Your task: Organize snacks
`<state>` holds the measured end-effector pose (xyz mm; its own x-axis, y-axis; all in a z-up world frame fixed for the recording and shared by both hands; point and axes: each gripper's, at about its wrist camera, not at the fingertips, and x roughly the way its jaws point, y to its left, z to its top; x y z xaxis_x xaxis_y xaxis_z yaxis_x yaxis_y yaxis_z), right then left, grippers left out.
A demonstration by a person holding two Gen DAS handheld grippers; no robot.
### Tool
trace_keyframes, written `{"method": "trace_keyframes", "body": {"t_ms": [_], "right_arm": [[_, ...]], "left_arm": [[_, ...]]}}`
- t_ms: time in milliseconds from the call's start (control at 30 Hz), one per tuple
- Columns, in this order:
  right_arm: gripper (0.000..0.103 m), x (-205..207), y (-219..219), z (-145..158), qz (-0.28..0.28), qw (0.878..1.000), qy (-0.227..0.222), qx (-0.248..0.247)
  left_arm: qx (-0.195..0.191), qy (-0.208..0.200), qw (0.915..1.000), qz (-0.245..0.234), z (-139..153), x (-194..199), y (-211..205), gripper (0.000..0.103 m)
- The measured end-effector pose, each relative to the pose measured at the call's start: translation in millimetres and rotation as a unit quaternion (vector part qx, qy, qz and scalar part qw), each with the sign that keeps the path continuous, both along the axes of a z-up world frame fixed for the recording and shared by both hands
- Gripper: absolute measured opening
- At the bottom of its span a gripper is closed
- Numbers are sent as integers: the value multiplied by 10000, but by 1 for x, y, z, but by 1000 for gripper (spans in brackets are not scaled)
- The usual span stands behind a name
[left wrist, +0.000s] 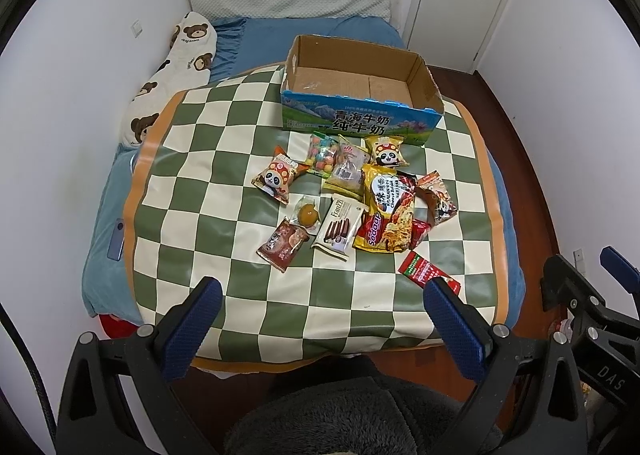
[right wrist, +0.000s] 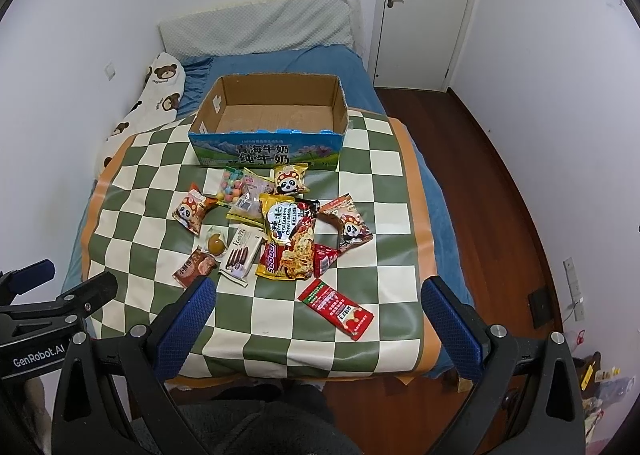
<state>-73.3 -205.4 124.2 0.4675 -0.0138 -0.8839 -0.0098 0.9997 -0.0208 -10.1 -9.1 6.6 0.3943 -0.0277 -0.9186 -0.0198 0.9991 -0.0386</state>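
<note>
Two black handheld grippers with blue textured finger pads

The left gripper (left wrist: 322,303) and right gripper (right wrist: 319,301) show silver screws; white "GenRobot.AI" lettering marks the left one's body.

Left claw (left wrist: 322,297) spread wide, tilted steeply down, right claw (right wrist: 318,297) likewise, both empty

Red packet (left wrist: 420,233) mostly hidden under noodle bag (left wrist: 386,215). Clear-wrapped snack (left wrist: 347,171) partly covered by same bag, label too small to read. Phone-like object (left wrist: 116,240) on bed edge unclear. Floor clutter (right wrist: 604,379) blurred, cut off by frame edge.
</note>
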Motion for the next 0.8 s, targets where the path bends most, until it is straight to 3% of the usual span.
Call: {"method": "trace_keyframes", "body": {"t_ms": [800], "right_arm": [[103,0,8,12,-9,10000,-31,-20]], "left_arm": [[6,-76,10000,-1,12,6,0,103]]}}
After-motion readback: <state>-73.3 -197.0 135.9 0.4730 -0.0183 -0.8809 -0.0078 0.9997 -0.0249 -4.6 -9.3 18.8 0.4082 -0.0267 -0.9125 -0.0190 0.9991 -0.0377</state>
